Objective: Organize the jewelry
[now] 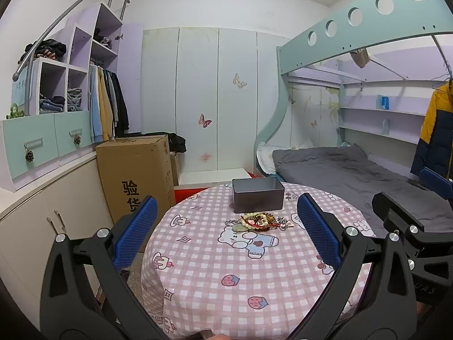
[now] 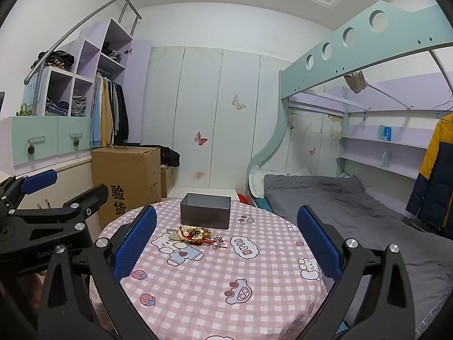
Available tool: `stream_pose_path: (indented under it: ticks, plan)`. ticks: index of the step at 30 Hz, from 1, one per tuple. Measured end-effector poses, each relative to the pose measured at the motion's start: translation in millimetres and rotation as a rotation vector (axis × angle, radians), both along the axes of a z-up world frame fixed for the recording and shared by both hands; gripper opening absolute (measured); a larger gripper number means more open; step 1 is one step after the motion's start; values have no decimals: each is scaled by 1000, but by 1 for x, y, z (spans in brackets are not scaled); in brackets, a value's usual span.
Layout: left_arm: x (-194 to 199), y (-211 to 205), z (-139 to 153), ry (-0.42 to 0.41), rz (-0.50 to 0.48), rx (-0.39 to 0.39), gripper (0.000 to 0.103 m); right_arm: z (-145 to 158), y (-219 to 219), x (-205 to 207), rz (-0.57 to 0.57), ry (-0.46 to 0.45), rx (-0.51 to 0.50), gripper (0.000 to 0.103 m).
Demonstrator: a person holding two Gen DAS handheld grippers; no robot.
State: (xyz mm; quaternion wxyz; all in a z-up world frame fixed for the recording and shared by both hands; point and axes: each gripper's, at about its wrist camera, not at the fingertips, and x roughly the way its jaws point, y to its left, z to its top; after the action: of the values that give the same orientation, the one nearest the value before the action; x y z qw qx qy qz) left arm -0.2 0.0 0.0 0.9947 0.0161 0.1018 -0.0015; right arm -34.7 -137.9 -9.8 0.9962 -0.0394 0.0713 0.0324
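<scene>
Beaded jewelry (image 1: 260, 221) lies tangled on the table (image 1: 215, 277), just before the tin (image 1: 258, 194). Light, limp and slippery, it probably lifts best pinched by one bracelet. Left gripper (image 1: 226, 235) and right gripper (image 2: 226, 243) both gape empty.

My right tongs (image 2: 226, 243) stand wide apart and empty above the bench (image 2: 254, 297). Ahead between their pads lies the jewelry heap (image 2: 198, 235); just beyond it sits the open grey tin (image 2: 205, 211). My left tongs (image 2: 42, 187) hang off to the left.
</scene>
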Motion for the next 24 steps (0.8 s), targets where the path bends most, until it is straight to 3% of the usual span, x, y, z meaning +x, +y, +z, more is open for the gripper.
stream_pose_path:
  ticks: [24]
  plan:
    - [0,-1,0,-2,7,10,97,-3,1,2,2,5,8,96]
